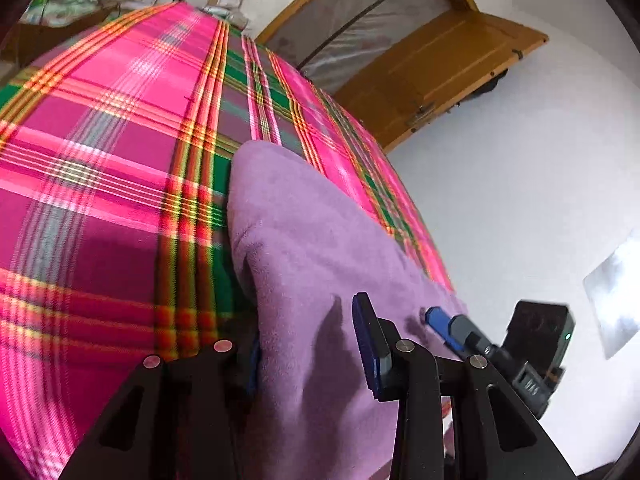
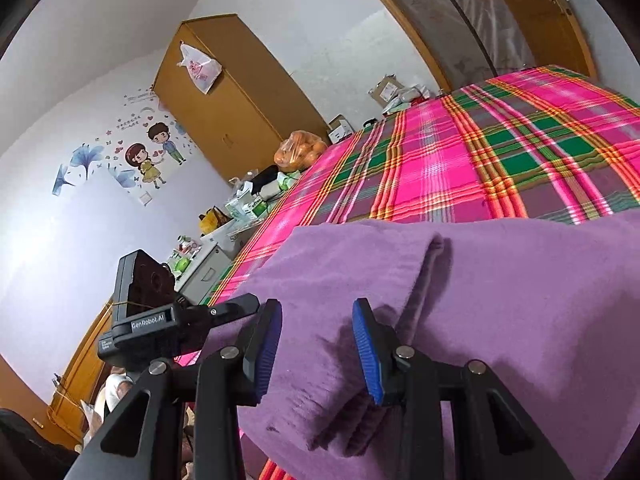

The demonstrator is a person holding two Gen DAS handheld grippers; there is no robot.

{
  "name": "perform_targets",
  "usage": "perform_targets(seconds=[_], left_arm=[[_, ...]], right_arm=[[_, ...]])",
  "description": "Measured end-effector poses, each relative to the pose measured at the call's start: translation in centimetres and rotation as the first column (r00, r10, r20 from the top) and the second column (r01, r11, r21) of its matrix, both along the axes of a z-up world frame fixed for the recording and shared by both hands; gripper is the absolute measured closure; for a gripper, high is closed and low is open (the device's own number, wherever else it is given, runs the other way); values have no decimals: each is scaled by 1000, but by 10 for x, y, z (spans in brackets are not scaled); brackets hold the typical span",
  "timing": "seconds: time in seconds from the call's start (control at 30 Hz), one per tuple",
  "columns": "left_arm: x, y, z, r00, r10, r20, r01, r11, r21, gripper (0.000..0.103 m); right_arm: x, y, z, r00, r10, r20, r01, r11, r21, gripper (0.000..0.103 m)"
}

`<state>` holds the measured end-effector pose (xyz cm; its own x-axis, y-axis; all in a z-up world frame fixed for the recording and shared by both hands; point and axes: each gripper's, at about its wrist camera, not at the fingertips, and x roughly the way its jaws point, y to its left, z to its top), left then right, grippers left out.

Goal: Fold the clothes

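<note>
Jaws parted on both our grippers, left gripper [image 1: 312, 344] and right gripper [image 2: 316, 348], straddling the purple garment [image 2: 500, 280] at the near edge of the plaid bed [image 2: 460, 160]. One fold looks done; more remain, we judge.

Ahead of my grippers the pink-and-green plaid bedspread [image 2: 460, 168] lies open and flat up to the bed's far edge, so I have free passage there. The soft purple fleece garment [image 2: 500, 300] piles along the near edge, blocking a low approach. Beyond the left edge, a cluttered grey side cabinet [image 2: 200, 272] and bag of oranges [image 2: 298, 154] crowd the bedside.
</note>
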<state>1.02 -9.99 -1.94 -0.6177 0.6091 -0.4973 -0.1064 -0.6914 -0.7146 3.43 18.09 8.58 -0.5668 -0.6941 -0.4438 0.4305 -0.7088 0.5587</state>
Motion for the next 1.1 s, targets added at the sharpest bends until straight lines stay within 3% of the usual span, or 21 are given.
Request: perform_targets(seconds=[0.07, 0.1, 0.17, 0.37, 0.57, 0.83, 1.03, 1.1], left_arm=[[2, -1, -1, 1000, 5, -3, -5, 1000, 5, 73], [4, -1, -3, 1000, 8, -4, -8, 1000, 2, 94], [5, 0, -2, 1000, 12, -12, -12, 1000, 3, 94], [14, -14, 14, 996, 58, -74, -57, 998, 12, 94], [10, -25, 16, 996, 66, -58, -63, 997, 47, 95], [16, -71, 33, 982, 164, -90, -159, 985, 61, 95], [42, -127, 47, 947, 291, -137, -289, 957, 37, 95], [49, -139, 38, 953, 283, -106, -282, 959, 24, 95]], right_arm=[[-1, 1, -2, 1000, -26, 10, 25, 999, 22, 66], [-3, 0, -5, 999, -45, 22, 44, 998, 50, 65], [-6, -1, -10, 996, -83, 44, 78, 992, 98, 66], [-12, -9, -14, 988, -130, 78, 120, 985, 126, 66], [-22, -17, -12, 984, -146, 106, 133, 983, 124, 66], [-44, -56, -10, 989, -48, 139, 34, 994, 101, 66], [-58, -105, -7, 990, 44, 136, -62, 990, 130, 66], [-59, -114, -9, 988, 66, 140, -84, 988, 127, 66]])
